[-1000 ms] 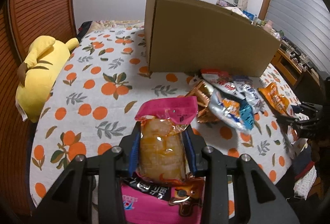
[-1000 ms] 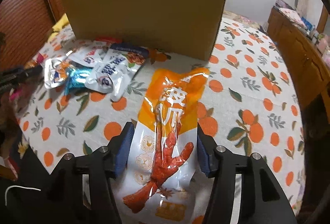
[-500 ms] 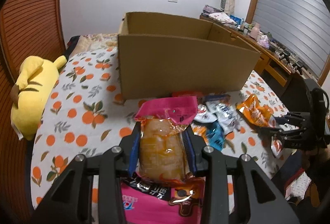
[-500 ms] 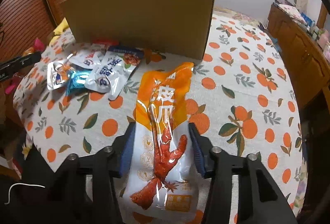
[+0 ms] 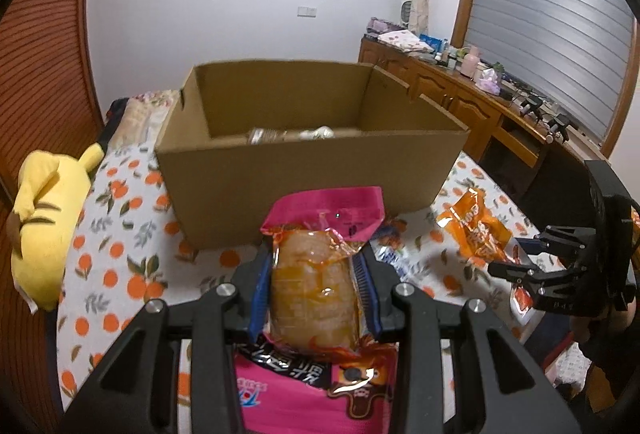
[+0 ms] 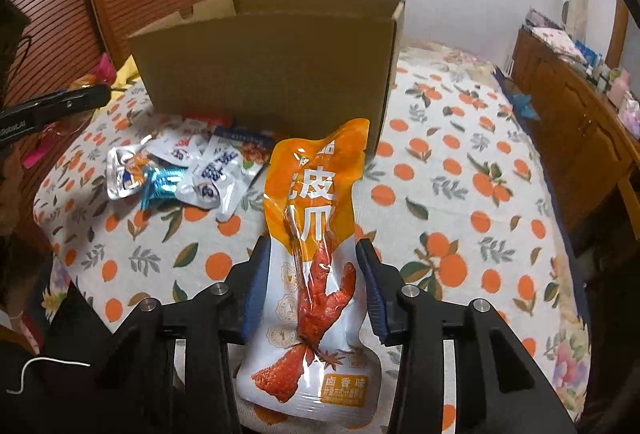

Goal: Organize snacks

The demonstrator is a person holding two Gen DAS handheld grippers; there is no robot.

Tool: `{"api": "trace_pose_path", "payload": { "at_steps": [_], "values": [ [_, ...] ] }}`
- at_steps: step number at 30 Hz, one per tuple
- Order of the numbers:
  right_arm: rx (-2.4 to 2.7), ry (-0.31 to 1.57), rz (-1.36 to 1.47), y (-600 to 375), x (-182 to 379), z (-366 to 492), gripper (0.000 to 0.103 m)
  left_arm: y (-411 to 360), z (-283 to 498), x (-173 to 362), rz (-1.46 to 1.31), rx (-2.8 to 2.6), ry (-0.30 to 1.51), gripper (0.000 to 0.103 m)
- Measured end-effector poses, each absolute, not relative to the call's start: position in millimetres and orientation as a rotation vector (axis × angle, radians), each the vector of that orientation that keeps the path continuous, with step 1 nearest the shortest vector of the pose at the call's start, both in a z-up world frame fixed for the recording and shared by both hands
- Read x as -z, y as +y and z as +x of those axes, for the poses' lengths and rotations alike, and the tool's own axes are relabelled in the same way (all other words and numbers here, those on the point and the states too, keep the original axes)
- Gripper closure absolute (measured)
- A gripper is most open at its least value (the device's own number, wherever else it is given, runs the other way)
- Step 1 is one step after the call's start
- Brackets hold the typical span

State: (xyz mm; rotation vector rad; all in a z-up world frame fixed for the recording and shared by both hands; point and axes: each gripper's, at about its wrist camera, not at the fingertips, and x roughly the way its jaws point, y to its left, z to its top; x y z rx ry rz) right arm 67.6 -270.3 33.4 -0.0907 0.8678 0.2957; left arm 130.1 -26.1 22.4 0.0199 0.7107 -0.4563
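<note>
A: Item one, the left gripper (image 5: 314, 288). Condition?

B: Clenched on a pink snack packet (image 5: 316, 298); the clear window of the packet is pinched between the blue pads, and the pink top flap is seen standing up just past the fingertips.

A: What is listed ahead of that claw?

B: An open cardboard box (image 5: 304, 170), set straight ahead and slightly below; a few wrapped items are glimpsed inside against its far wall, too small to be named. A yellow plush toy (image 5: 44, 226) is entered well off to the claw's left, on the orange-print cloth (image 5: 120, 274).

A: Item two, the right gripper (image 6: 314, 290)?

B: Its jaws have just been closing, and an orange-and-white chicken-foot packet (image 6: 312, 254) is gripped between the pads. The packet is held upright, its orange end reaching beyond the fingertips toward the box.

A: Loose stock?

B: A small heap of silver, white and blue snack pouches (image 6: 180, 174) is recorded ahead and to the left of the right claw, lying on the cloth just before the near wall of the box. A wooden sideboard (image 6: 580, 106) is noted far to the right.
</note>
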Motion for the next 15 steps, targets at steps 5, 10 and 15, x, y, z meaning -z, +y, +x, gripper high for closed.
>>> {"api": "trace_pose_path", "payload": {
  "at_steps": [5,10,15],
  "values": [
    [-0.310,0.810,-0.103,-267.8,-58.9,66.3,0.060,-37.2,140.9,-45.5,0.043,0.470,0.677,0.067],
    [-0.326,0.751,-0.110,-264.2,-84.9,69.9,0.060,-45.1,156.6,-63.1,0.057,0.479,0.658,0.067],
    [-0.338,0.680,-0.106,-264.1,-110.7,74.5,0.059,-50.0,179.0,-75.8,0.054,0.482,0.656,0.067]
  ]
}}
